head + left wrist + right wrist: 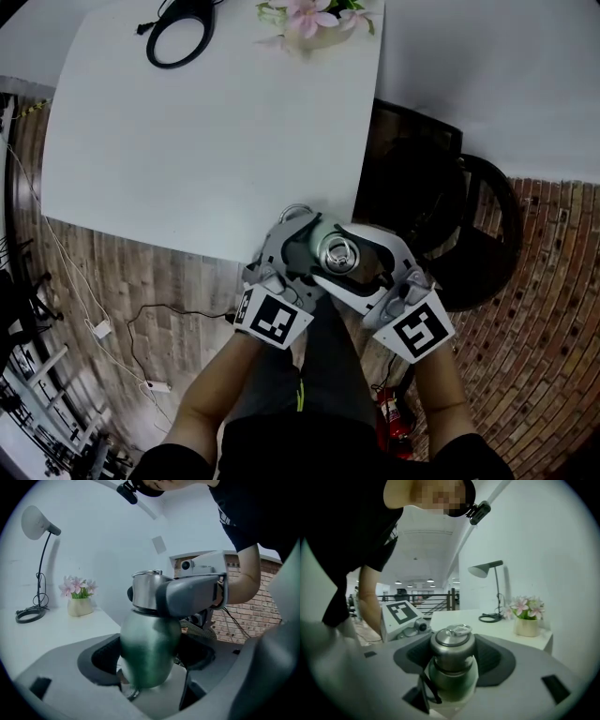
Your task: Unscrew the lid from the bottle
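Observation:
A green metal bottle (150,648) with a silver screw lid (146,590) is held up in the air in front of the person, off the table's near edge. My left gripper (151,670) is shut on the bottle's green body, a dark pad on each side. My right gripper (452,654) is shut on the lid (452,645), with its pads against the lid's sides and the bottle neck (452,679) below. In the head view the lid (336,253) faces up between the left gripper (302,246) and the right gripper (364,261). The bottle's base is hidden.
A white table (187,141) lies ahead, with a desk lamp's ring base (180,37) and a pot of pink flowers (309,19) at its far side. A dark round chair (441,206) stands to the right. Cables run over the wooden floor (122,281).

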